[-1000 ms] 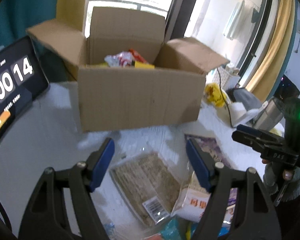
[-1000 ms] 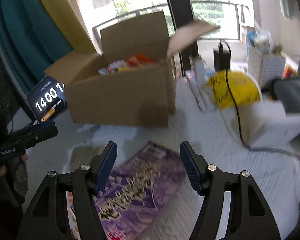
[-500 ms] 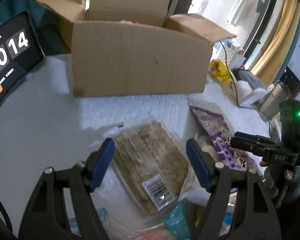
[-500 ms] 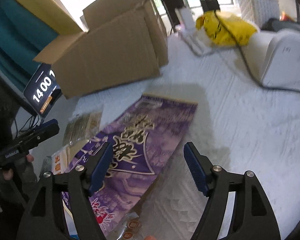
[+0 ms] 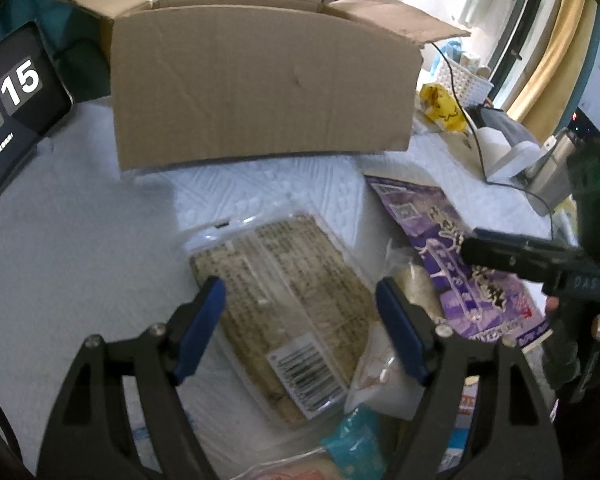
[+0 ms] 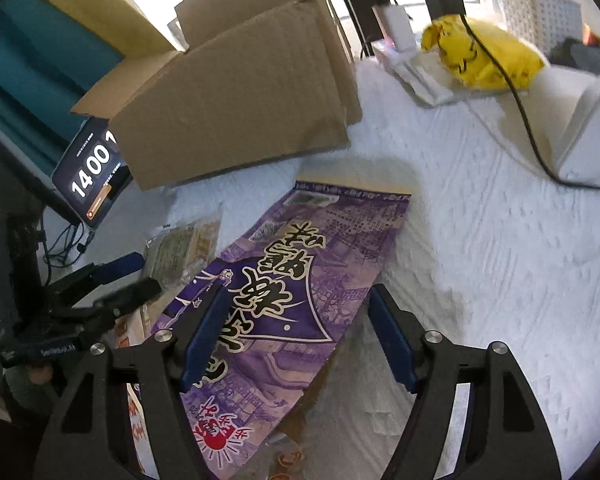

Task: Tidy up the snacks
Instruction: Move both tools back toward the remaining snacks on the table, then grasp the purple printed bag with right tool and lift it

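A clear pack of brown snack bars (image 5: 284, 300) with a barcode label lies on the white cloth. My left gripper (image 5: 300, 328) is open and hovers right over it, one finger on each side. A purple snack bag (image 6: 296, 300) lies to its right; my right gripper (image 6: 296, 336) is open just above the bag's near half. The open cardboard box (image 5: 260, 84) stands behind both packs. The purple bag (image 5: 452, 264) and the right gripper's fingers (image 5: 516, 256) also show in the left wrist view. A white packet (image 5: 384, 376) lies between the two packs.
A tablet showing a timer (image 5: 12, 96) leans at the left. A yellow bag (image 6: 484, 52), a black cable (image 6: 516, 92) and a white appliance (image 6: 592, 128) sit at the right. A white basket (image 5: 460, 80) stands behind. More small packets (image 5: 352, 440) lie near the front edge.
Both grippers have lowered and moved forward over the table: the left over the clear pack, the right over the purple bag. The box interior has gone out of view. The timer ticked to 15.
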A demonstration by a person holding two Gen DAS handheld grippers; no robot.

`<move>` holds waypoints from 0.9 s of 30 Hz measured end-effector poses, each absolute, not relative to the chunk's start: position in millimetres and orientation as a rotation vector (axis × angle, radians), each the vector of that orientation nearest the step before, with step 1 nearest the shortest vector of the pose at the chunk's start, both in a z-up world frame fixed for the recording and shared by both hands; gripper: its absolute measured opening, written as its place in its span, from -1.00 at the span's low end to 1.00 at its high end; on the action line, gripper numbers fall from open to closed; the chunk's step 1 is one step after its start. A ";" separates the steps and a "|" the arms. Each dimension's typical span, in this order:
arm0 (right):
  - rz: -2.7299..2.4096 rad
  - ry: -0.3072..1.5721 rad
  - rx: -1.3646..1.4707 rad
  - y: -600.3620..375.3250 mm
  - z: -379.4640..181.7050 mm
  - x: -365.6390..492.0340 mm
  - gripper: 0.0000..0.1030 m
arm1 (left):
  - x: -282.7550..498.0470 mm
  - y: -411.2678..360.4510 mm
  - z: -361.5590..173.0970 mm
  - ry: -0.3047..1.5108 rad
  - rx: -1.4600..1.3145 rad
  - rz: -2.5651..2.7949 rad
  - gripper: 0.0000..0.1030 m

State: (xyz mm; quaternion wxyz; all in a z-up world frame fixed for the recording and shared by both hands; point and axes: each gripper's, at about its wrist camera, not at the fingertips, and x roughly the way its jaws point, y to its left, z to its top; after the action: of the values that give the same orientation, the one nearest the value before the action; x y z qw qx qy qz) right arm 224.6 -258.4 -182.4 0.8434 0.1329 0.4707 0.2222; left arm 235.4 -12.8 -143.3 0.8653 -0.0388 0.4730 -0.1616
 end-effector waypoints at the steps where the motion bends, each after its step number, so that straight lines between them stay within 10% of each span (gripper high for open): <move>1: 0.475 0.983 0.283 -257.9 -179.8 224.5 0.47 | 235.6 -13.1 -143.2 0.991 -0.081 -0.338 0.56; 13: 0.504 1.020 0.340 -245.9 -201.7 249.3 0.46 | 236.7 -24.3 -143.6 0.987 -0.045 -0.344 0.63; 19: 0.493 0.957 0.310 -254.7 -190.2 243.0 -0.44 | 239.1 -24.8 -143.5 1.000 -0.040 -0.340 0.63; 27: 0.433 0.845 0.252 -289.4 -155.9 229.2 -0.60 | 248.1 -28.5 -143.5 1.019 -0.055 -0.315 0.72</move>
State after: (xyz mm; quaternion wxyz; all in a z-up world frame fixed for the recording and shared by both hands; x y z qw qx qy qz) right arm 229.2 -289.4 -155.9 0.8817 0.1210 0.4058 0.2080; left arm 248.1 -28.5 -143.5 0.8608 -0.0260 0.4856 -0.1500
